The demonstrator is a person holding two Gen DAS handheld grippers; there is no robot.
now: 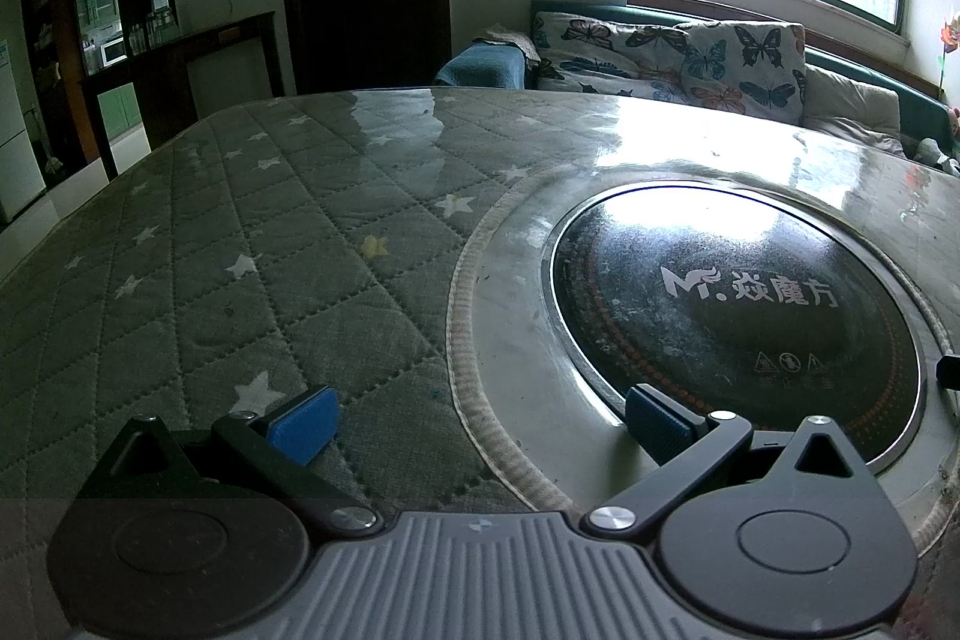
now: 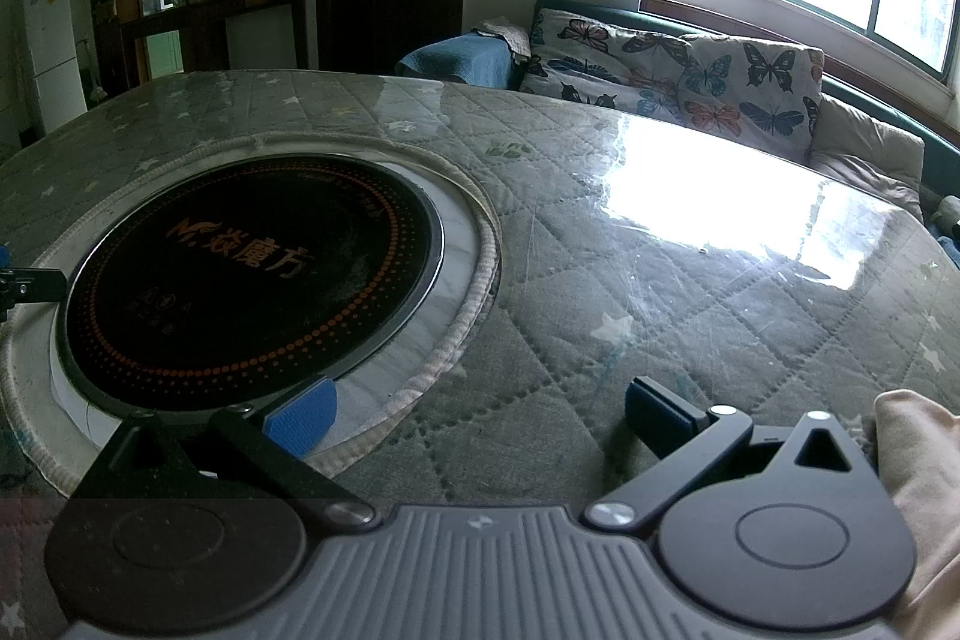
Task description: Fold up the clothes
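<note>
I see my left gripper (image 1: 480, 427) with fingers spread wide, gripping nothing, over the quilted table cover (image 1: 240, 250) beside the round cooktop (image 1: 738, 316). My right gripper (image 2: 480, 415) is spread too — a beige garment (image 2: 918, 466) lies just right of it, at the table's near edge.

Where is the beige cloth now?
The beige cloth shows only in the right wrist view, at the lower right edge, beside the open right claw on the quilted table cover.

Left gripper (image 1: 480, 421), right gripper (image 2: 480, 415): jaws apart.
</note>
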